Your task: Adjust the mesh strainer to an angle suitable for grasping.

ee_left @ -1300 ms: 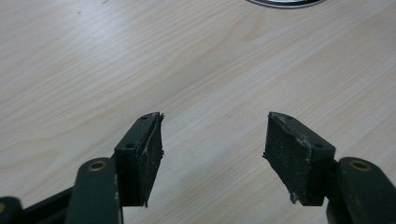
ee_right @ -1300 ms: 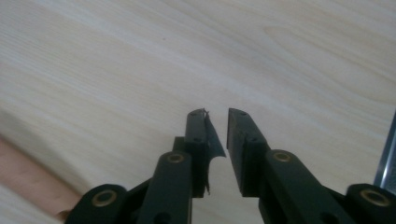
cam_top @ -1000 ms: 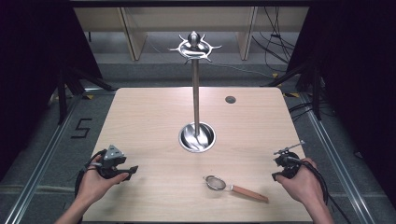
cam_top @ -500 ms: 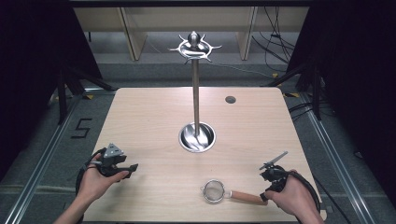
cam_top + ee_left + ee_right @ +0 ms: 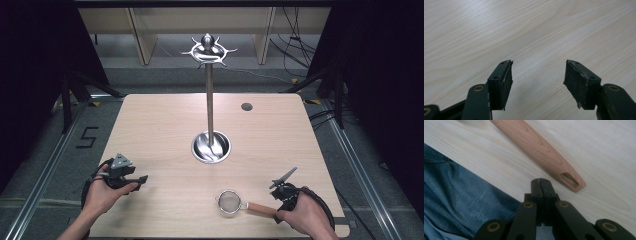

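I see the strainer lying at the table's 5 o'clock, wooden handle pointing toward my right gripper, whose jaws are clenched empty just beside the handle's end. My left gripper, at 7 o'clock, is spread wide over bare wood. The stand rises at centre.

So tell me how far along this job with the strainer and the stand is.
Nothing looks done yet: the strainer lies flat on the table, and the hooks atop the stand hang bare. In hand: the right tongs, shut and empty, sit just short of the strainer's wooden handle. The left tongs wait open over bare wood. Probably left: grip the handle, lift, hang it on a hook.
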A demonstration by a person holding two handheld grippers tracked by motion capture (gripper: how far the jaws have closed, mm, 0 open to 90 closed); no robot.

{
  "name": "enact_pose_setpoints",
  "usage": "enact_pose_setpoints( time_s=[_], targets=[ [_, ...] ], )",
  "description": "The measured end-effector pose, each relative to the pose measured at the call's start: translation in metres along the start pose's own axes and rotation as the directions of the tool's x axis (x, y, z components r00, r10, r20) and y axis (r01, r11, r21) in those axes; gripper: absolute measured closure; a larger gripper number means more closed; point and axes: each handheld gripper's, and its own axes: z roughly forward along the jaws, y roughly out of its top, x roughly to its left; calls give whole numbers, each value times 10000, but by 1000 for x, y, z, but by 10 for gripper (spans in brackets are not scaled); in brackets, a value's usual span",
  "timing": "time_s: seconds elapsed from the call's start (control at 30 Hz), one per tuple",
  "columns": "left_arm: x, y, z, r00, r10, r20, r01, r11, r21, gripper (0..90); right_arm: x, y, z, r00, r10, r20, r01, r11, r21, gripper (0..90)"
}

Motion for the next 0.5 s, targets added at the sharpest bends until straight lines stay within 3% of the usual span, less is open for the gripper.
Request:
enact_pose_setpoints(
  time_s=[0.07, 0.1, 0.2, 0.23, 0.43, 0.47, 0.5],
  targets=[
    [1, 0, -1, 9999, 111, 10, -111, 9999, 100, 381, 0, 0, 4, 10000, -83, -22, 83, 9999, 128, 900],
    [1, 0, -1, 9999, 112, 3, -112, 9998, 158, 381, 2, 0, 4, 9998, 146, -116, -140, 9989, 451, 900],
    [1, 0, 0, 10000, 69, 5, -70, 9999, 107, 381, 3, 0, 7, 9996, 246, -140, -240, 9987, 447, 900],
    [-1, 0, 1, 9999, -143, 24, 144, 9999, -66, 381, 1, 1, 8, 9999, 83, -65, -80, 9991, 418, 900],
    [1, 2, 1, 9999, 144, 21, -144, 9998, 128, 381, -1, 1, 12, 9998, 180, -28, -179, 9987, 477, 900],
    [0, 2, 1, 9999, 136, 39, -137, 9998, 122, 381, -1, 1, 13, 9992, 398, 15, -398, 9977, 548, 900],
    [0, 2, 1, 9999, 136, 39, -137, 9998, 122, 381, -3, 2, 14, 9997, 239, 66, -242, 9984, 507, 900]
  ],
)
